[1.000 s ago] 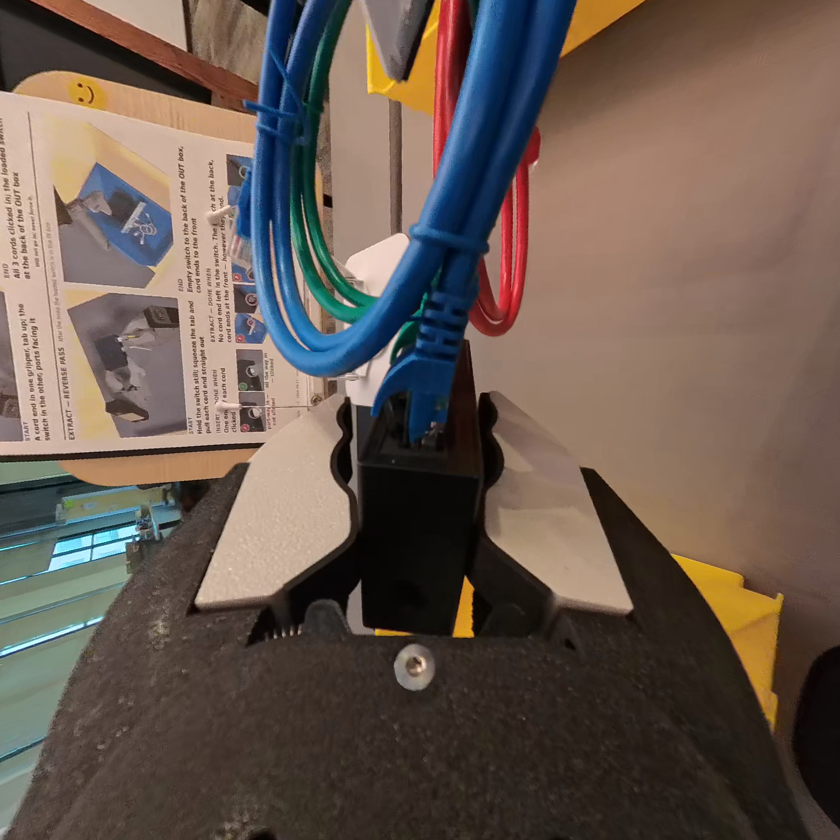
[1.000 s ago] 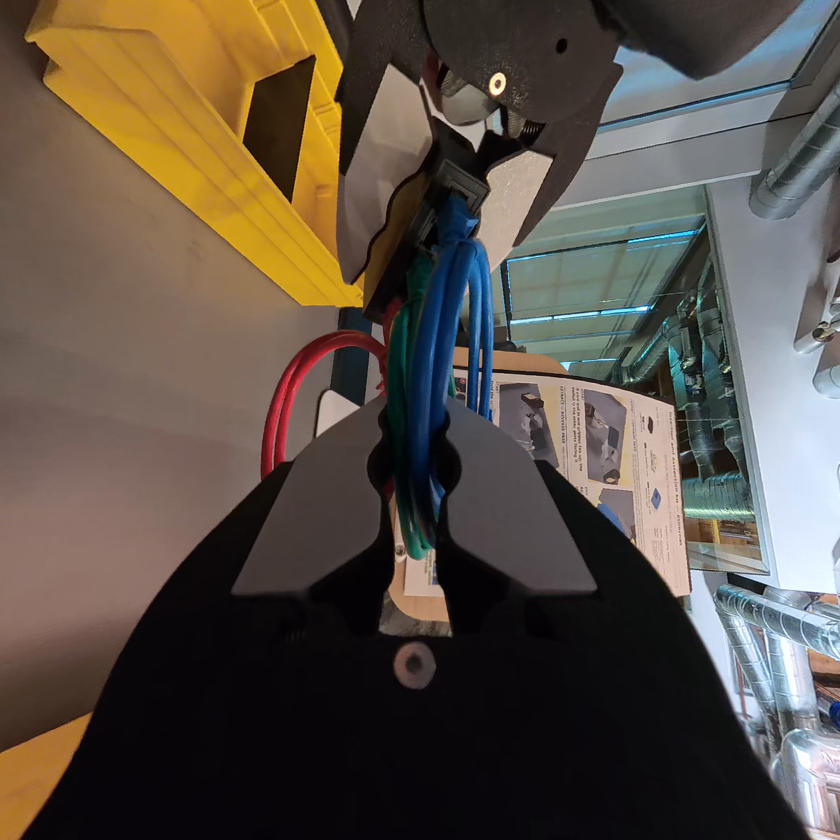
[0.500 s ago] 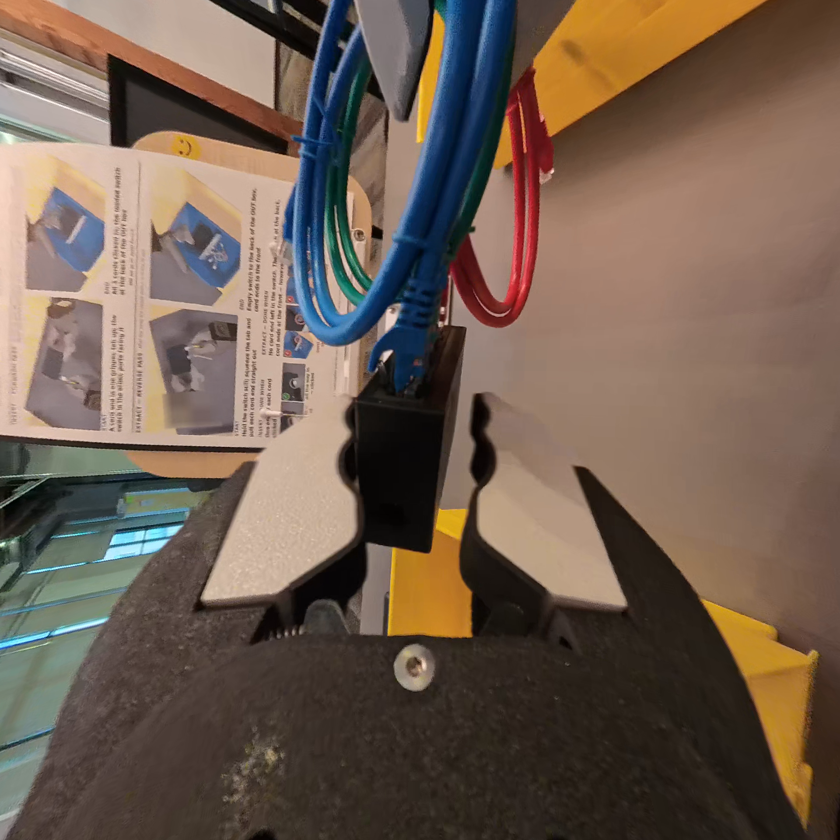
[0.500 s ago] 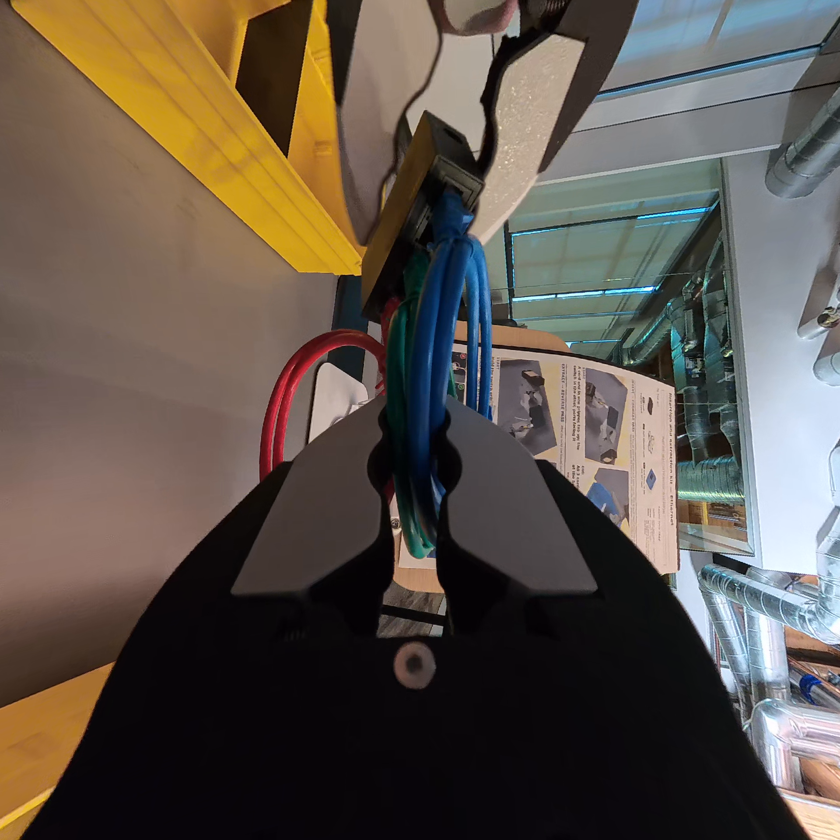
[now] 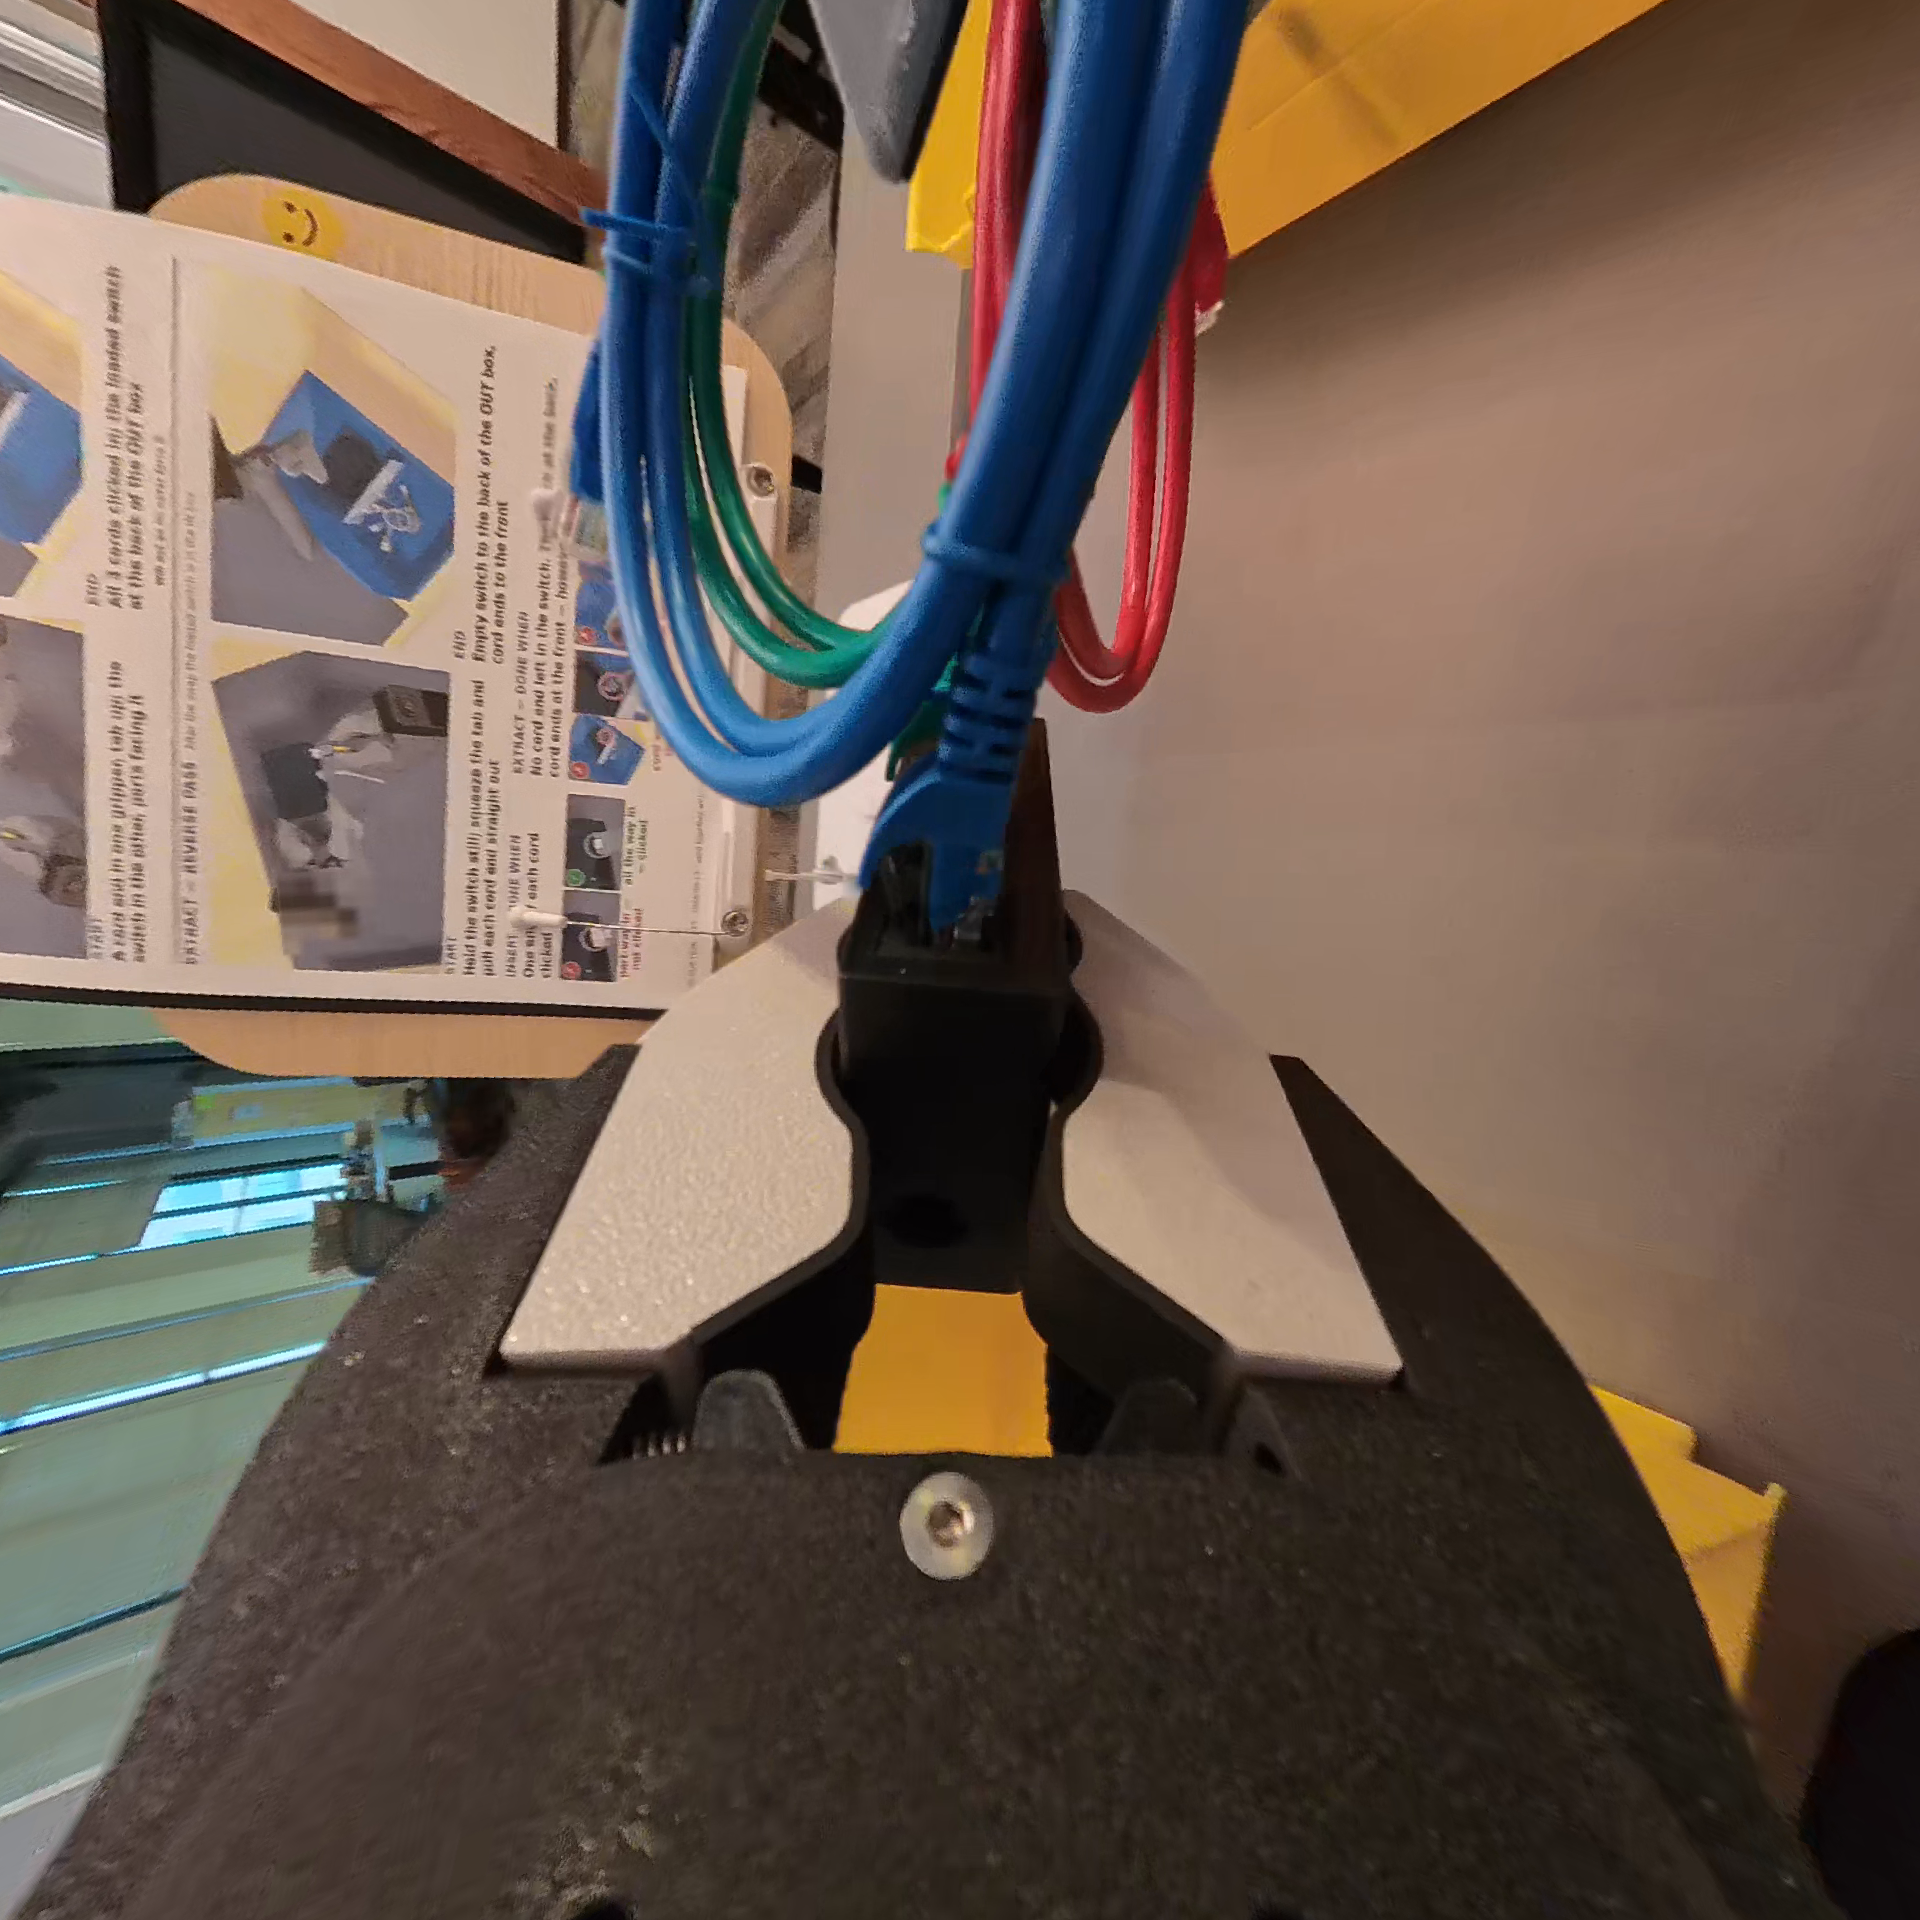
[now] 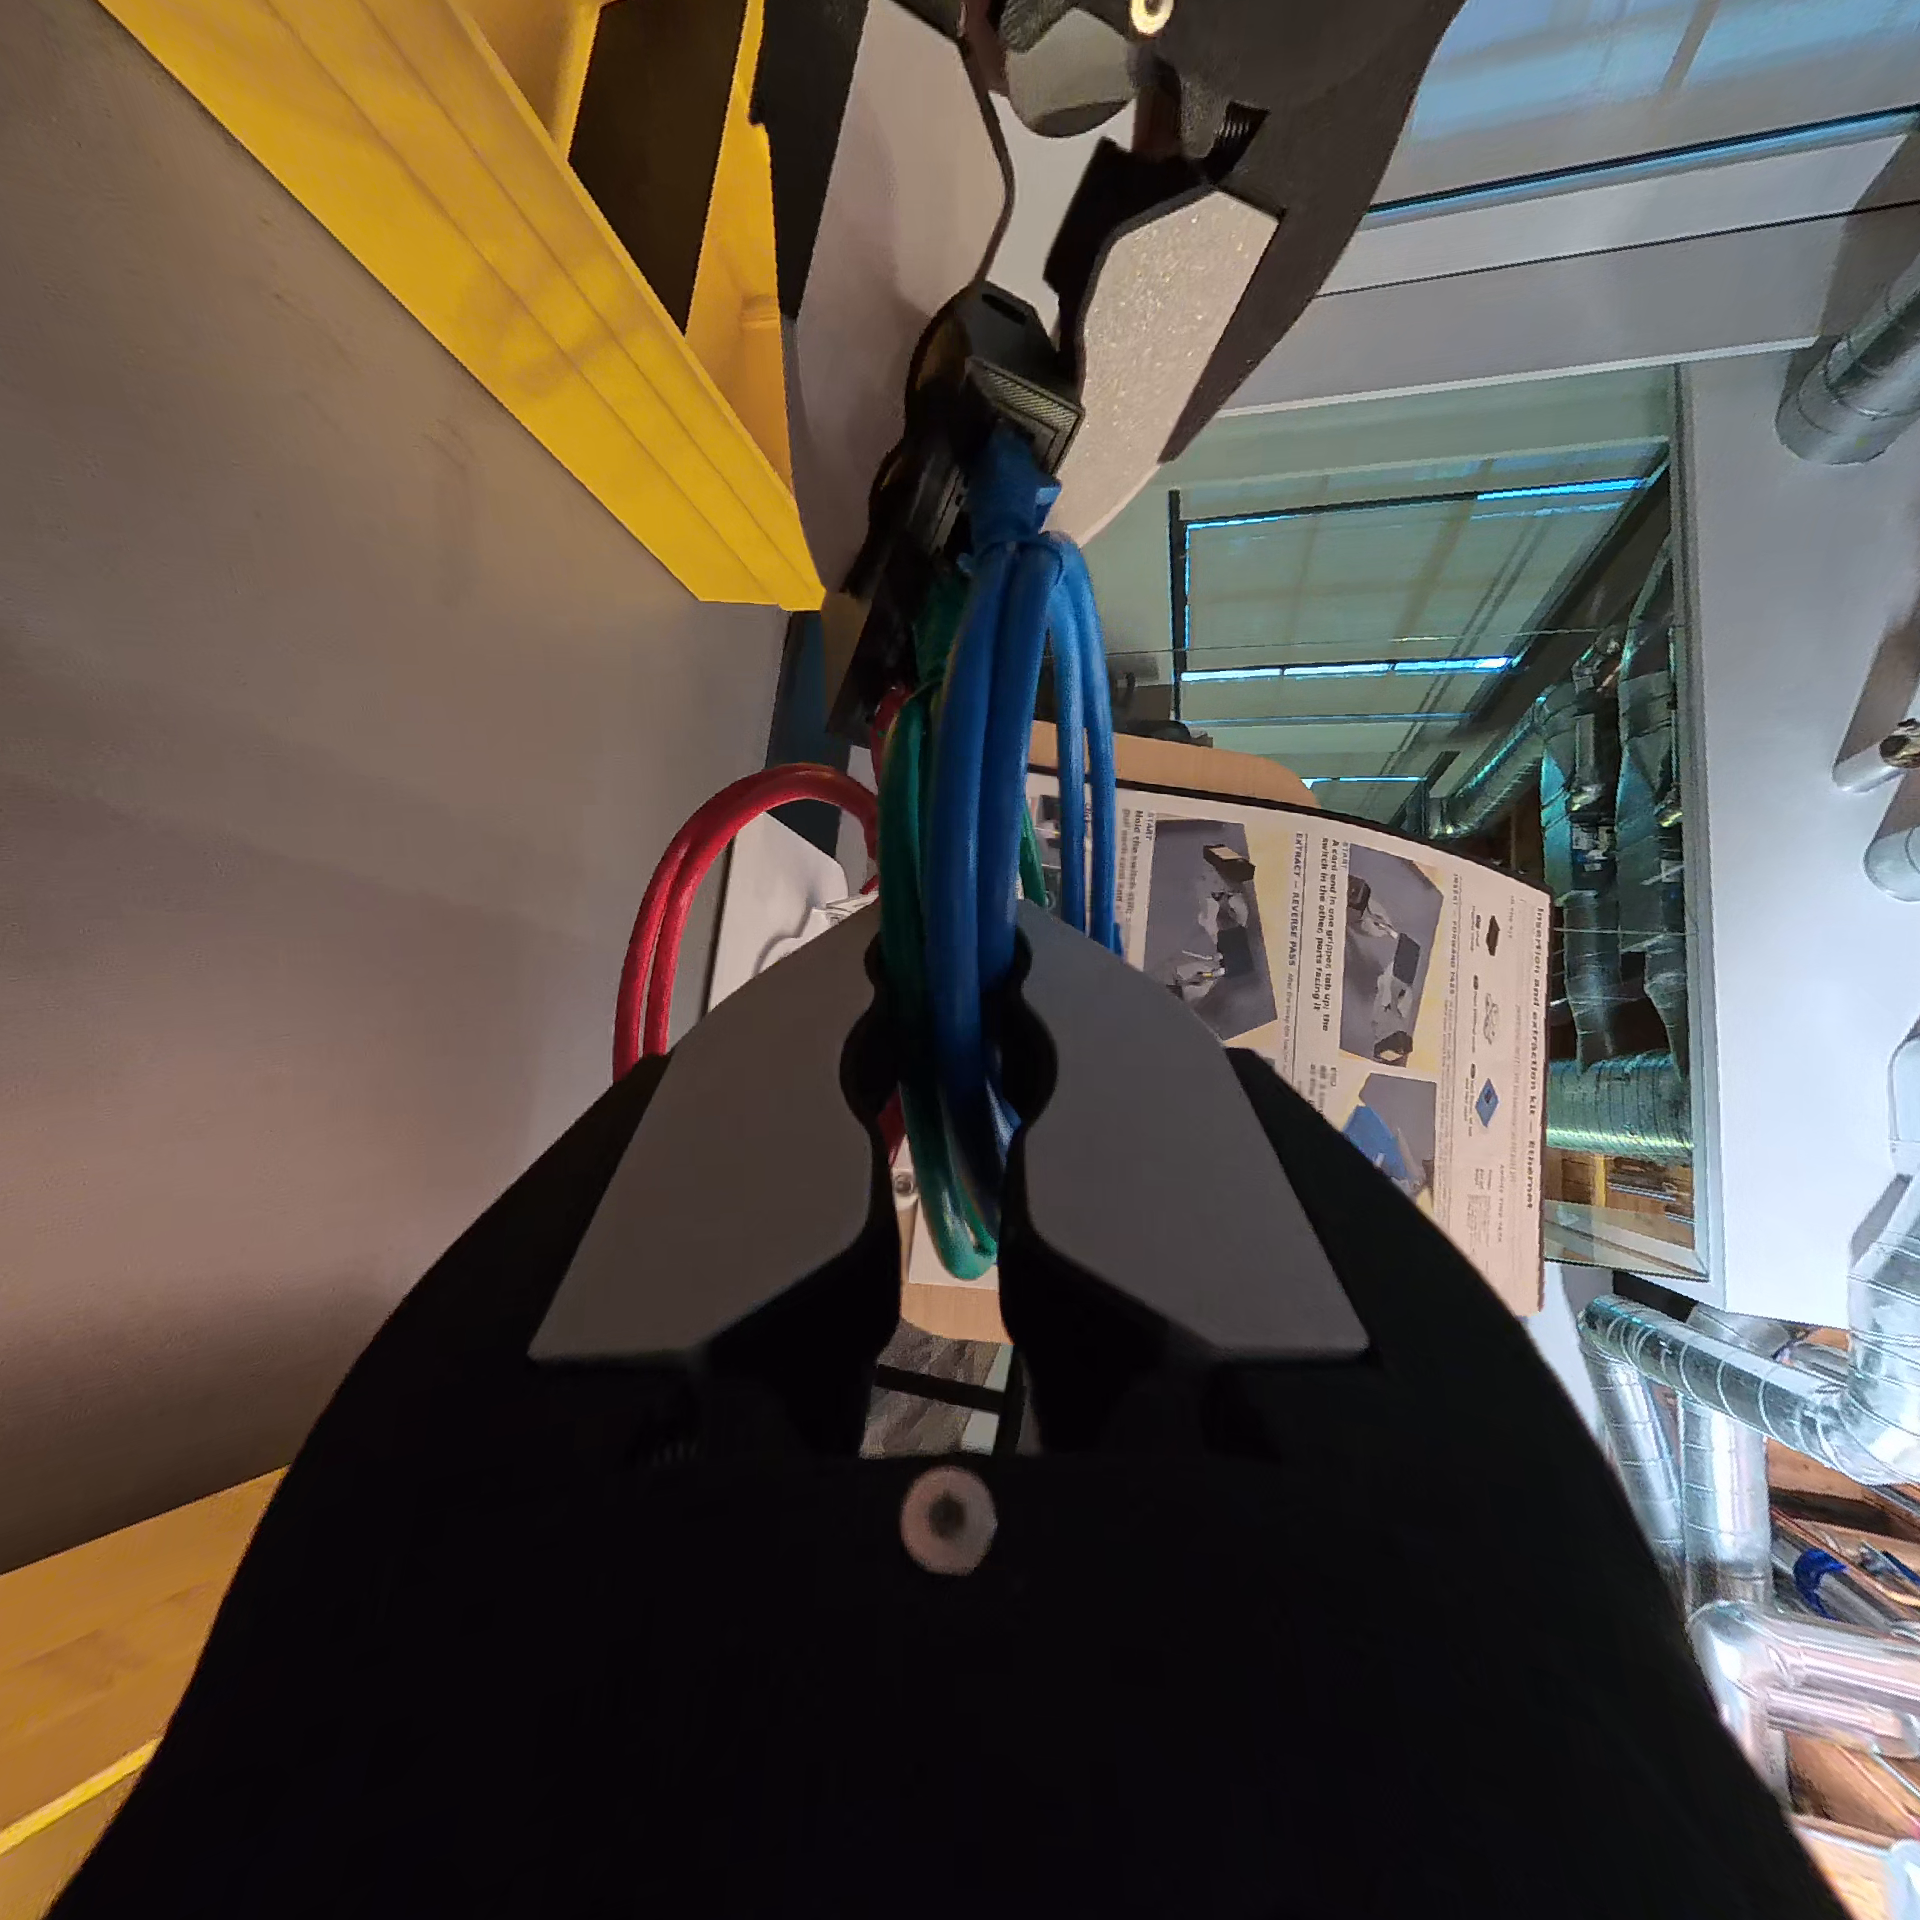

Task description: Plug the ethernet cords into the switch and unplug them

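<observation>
The black switch [image 5: 951, 1049] sits clamped in my left claw [image 5: 956, 997], ports facing away, with the blue cord's plug [image 5: 971, 821] seated in an end port. My right claw [image 6: 940, 1039] is closed around the bundled blue cord [image 6: 977, 831] and green cord [image 6: 914, 935]; the red cord [image 6: 675, 914] loops beside it. Risk, as I judge it: pulling on the bundle instead of the plug strains the latch tab, or drags the switch askew in my left claw. A yellow bin [image 6: 520, 260] and instruction sheet [image 5: 312, 623] lie beyond.

switch [image 5: 951, 1081] between left gripper [image 5: 956, 997] fingers; cords [image 5: 966, 582] plugged in.
</observation>
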A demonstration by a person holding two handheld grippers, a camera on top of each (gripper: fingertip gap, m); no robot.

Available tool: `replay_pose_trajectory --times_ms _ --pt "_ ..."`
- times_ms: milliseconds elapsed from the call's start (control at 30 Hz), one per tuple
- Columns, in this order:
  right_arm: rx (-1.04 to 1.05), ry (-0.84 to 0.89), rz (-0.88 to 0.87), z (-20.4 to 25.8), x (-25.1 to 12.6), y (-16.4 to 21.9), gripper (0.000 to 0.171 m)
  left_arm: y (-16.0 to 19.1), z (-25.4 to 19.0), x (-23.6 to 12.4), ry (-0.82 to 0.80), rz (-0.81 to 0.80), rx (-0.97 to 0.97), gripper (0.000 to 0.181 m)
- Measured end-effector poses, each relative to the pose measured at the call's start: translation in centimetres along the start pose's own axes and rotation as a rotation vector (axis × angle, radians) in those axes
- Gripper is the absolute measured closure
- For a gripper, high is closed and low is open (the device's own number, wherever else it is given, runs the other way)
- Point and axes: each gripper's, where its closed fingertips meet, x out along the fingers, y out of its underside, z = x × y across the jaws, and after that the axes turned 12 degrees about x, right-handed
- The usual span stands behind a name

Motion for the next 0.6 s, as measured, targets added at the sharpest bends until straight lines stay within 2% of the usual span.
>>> replay_pose_trajectory --times_ms 200,367,600 --pt "-0.013 -0.026 0.032 0.6 0.4 0.4 0.155 0.3 -0.6 1.1 0.02 -0.018 -0.046 0.15" --pt "-0.032 -0.039 0.037 0.9 0.7 0.9 0.154 0.6 -0.8 1.7 -0.001 0.021 0.024 0.151" --pt "-0.055 0.076 0.002 -0.6 1.2 1.3 0.144 1.1 1.5 1.6 -0.215 0.085 0.071 0.152"
